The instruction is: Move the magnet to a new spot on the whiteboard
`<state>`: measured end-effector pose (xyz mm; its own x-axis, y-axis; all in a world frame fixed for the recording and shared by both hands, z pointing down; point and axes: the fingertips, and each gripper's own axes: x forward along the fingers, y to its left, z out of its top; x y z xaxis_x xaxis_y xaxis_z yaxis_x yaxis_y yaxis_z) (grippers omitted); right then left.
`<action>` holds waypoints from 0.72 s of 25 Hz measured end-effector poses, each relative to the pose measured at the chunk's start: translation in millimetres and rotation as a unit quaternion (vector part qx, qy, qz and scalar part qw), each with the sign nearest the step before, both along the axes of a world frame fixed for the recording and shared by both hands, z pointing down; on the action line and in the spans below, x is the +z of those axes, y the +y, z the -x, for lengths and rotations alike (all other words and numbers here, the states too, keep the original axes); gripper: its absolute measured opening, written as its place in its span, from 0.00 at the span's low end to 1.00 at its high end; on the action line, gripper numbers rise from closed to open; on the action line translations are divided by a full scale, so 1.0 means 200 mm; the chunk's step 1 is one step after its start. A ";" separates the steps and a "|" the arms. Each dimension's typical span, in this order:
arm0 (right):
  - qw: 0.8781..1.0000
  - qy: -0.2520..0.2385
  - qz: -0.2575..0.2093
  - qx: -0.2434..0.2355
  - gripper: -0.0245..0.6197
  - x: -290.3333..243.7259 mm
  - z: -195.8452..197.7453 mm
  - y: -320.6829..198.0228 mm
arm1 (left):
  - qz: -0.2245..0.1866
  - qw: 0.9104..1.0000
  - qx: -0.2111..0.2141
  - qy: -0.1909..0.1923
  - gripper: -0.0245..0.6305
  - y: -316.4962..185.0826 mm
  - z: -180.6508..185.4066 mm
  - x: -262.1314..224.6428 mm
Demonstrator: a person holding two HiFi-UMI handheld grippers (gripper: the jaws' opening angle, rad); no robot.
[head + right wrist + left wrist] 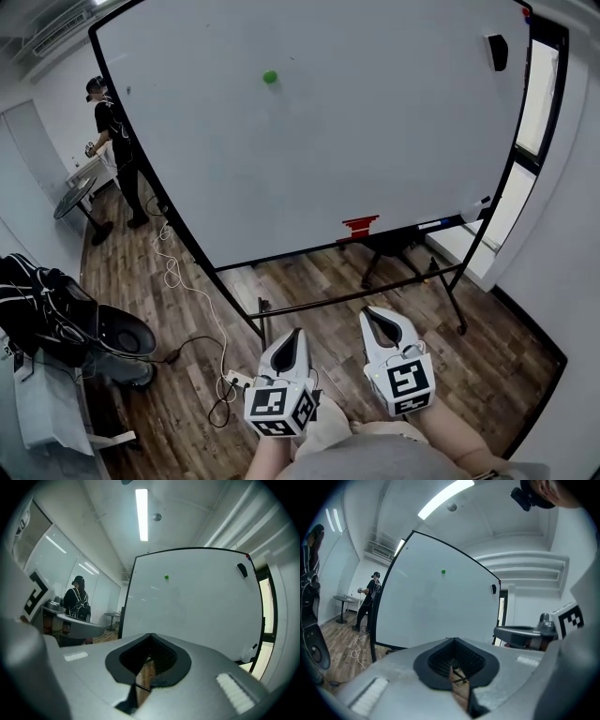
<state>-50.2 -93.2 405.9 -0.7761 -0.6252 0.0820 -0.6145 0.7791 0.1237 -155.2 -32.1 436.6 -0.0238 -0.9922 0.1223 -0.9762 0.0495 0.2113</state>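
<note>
The green magnet (270, 77) clings to the whiteboard (394, 150) high up and a little left of centre, alone on bare white surface. It is well apart from the black eraser (498, 52) near the top right corner and from the red object (360, 225) at the board's bottom edge. The board stands on a wheeled frame over the wooden floor (187, 309), tilted slightly back, so the magnet holds its place by its own pull. Both tools hang low and close to the person's body, well short of the board. The left gripper (292, 336) has its jaws pressed together with nothing between them, only a sliver of floor showing through. The right gripper (375, 317) is likewise closed and empty, and both point toward the board as if at rest between reaches. This posture fits two readings: the magnet waits in its old place to be fetched, or it already sits in its new place and the grippers are drawn back. Another person (112, 131) stands by a small table at the far left, clear of the board.
</note>
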 end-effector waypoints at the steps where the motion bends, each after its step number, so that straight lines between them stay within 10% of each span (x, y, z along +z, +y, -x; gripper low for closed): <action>1: 1.000 0.000 0.000 0.000 0.04 0.00 0.00 0.00 | -0.001 1.000 0.000 0.001 0.04 0.00 0.00 0.00; 18: 1.000 -0.002 0.009 -0.014 0.04 0.00 0.04 -0.01 | -0.006 1.000 0.000 0.002 0.04 -0.06 0.01 -0.03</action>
<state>-58.1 -95.6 405.6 -0.7936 -0.6017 0.0899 -0.5931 0.7981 0.1059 -157.9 -43.8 429.7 -0.0228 -0.9935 0.1111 -0.9754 0.0464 0.2154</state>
